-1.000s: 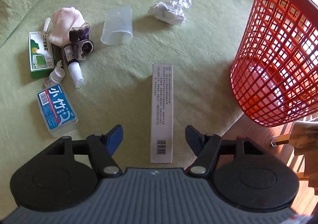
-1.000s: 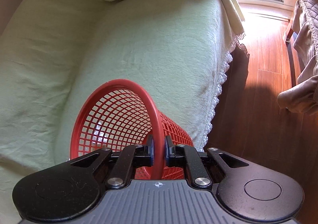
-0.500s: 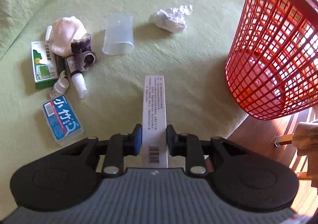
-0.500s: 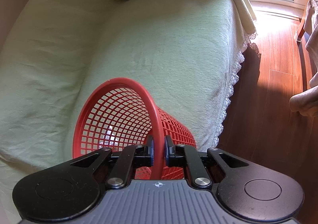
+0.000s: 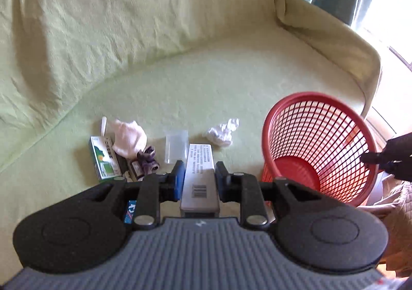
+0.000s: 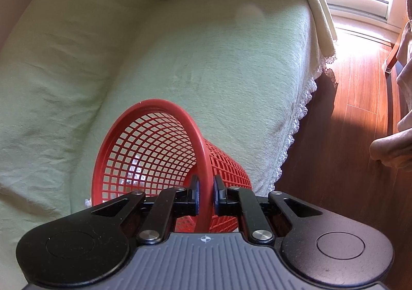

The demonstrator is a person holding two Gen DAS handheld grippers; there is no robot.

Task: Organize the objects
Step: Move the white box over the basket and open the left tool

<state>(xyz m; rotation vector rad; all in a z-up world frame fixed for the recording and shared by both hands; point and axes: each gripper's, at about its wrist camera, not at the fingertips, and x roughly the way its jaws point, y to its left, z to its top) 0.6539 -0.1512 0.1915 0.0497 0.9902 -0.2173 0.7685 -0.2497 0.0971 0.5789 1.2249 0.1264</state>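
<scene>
Green cloth covers the sofa [image 5: 180, 45] where your things lie. Farthest left is a green-and-white carton [image 5: 104, 158], its near end hidden behind your left tongs [image 5: 199, 180]. Beside it a pale pink cloth bundle [image 5: 128, 139] sits over a small dark purple item [image 5: 147, 161] too blurred to name, and only a corner of a blue-labelled pack [image 5: 130, 210] shows through the frame of the tongs. A clear plastic cup [image 5: 176, 147] lies just beyond the tong tips, partly behind them.

Your left tongs have closed on the long white box [image 5: 199, 174], barcode end towards you; its nearest end is cut off by the tool body, so its full length is hard to judge. It is held off the cloth, above the cluster. A crumpled white tissue [image 5: 222, 131] lies on the seat to the right of the box.

Further right, the red mesh basket [image 5: 319, 146] tilts with its mouth towards the items. Your right tongs [image 6: 205, 193] are clenched on its rim, one pad [image 6: 194, 193] inside and one outside. Something white shows faintly through the mesh, unclear. The basket's base is hidden behind the tongs.
</scene>
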